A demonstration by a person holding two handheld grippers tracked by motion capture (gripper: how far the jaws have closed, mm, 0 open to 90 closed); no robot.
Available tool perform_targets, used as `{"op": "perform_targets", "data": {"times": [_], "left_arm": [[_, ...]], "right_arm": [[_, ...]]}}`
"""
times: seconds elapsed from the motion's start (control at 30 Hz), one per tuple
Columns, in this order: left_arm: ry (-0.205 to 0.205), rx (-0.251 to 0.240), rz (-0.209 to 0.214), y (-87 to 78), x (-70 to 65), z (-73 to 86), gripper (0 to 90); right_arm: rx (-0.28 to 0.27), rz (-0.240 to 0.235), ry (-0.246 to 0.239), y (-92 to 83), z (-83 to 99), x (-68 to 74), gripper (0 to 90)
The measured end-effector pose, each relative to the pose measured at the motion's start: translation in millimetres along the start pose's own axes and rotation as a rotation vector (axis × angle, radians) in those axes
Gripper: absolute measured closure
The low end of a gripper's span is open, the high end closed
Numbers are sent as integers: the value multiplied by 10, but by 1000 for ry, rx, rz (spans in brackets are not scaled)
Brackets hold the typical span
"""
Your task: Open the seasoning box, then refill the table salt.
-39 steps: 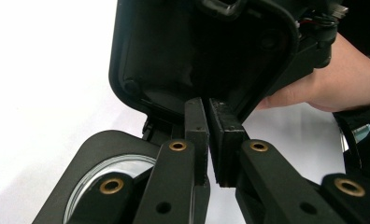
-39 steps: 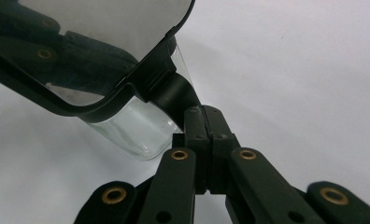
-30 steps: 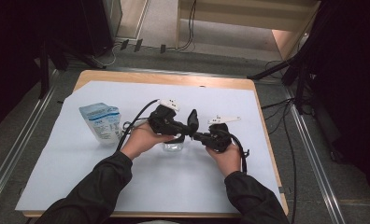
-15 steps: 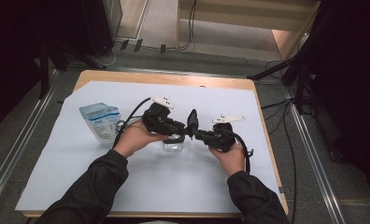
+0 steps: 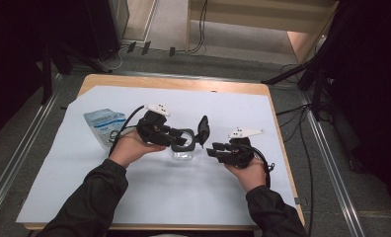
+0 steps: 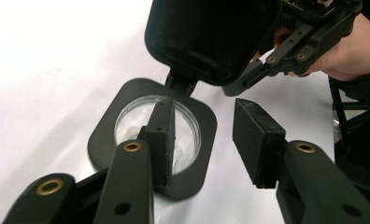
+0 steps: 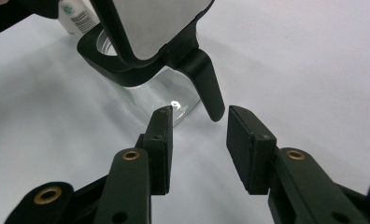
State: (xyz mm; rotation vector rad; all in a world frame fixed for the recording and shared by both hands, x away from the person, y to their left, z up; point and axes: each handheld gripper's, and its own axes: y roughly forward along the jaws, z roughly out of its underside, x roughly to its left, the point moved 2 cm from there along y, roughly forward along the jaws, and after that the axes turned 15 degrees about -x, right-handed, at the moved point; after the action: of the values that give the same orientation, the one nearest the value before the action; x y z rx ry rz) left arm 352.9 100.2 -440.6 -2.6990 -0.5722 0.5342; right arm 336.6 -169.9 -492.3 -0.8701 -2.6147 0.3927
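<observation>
In the high view, a clear container [image 5: 182, 152] with a black rim stands mid-table on the white sheet [image 5: 134, 197], its hinged lid [image 5: 203, 129] flipped up; the left gripper [image 5: 179, 139] hangs over the rim and the right gripper [image 5: 214, 149] sits just beside it on the lid side; a blue-and-white pouch [image 5: 103, 124] lies well apart toward the left edge.

In the left gripper view, the jaws stand partly apart and have just been opening; one finger [image 6: 160, 140] overlaps the open mouth of the container [image 6: 127, 122] and the other finger [image 6: 255, 137] is outside the rim, holding nothing; whether the inner pad touches the rim I cannot tell. The risk here, I judge: drawing this hand away sideways could catch the rim and tip or drag the light container, since nothing steadies it.

In the right gripper view, the jaws are also partly apart, just opened, with nothing between them; the lid's tab [image 7: 209, 84] hangs just ahead of the fingers [image 7: 160, 144], and the glassy wall of the container [image 7: 155, 95] lies beyond the left one. A nudge on that tab could swing the lid [image 7: 150, 23] shut again or knock the container over.
</observation>
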Motion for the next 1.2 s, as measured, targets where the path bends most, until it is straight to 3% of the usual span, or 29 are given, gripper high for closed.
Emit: {"op": "perform_targets", "data": {"times": [0.17,0.4,0.67,1.03,1.2], "left_arm": [[-47,5,5,-130,27,55,508],[-38,-29,-24,-299,24,108,400],[-46,-4,-57,-455,18,176,463],[-39,9,-123,-739,63,244,436],[-56,-7,-147,-875,102,295,438]], "right_arm": [[9,-4,-21,-9,23,12,609],[32,-10,-22,1,-9,-4,594],[42,-18,-20,8,-32,-14,592],[36,-52,-28,5,-59,49,556],[41,-54,-39,3,-73,37,556]]}}
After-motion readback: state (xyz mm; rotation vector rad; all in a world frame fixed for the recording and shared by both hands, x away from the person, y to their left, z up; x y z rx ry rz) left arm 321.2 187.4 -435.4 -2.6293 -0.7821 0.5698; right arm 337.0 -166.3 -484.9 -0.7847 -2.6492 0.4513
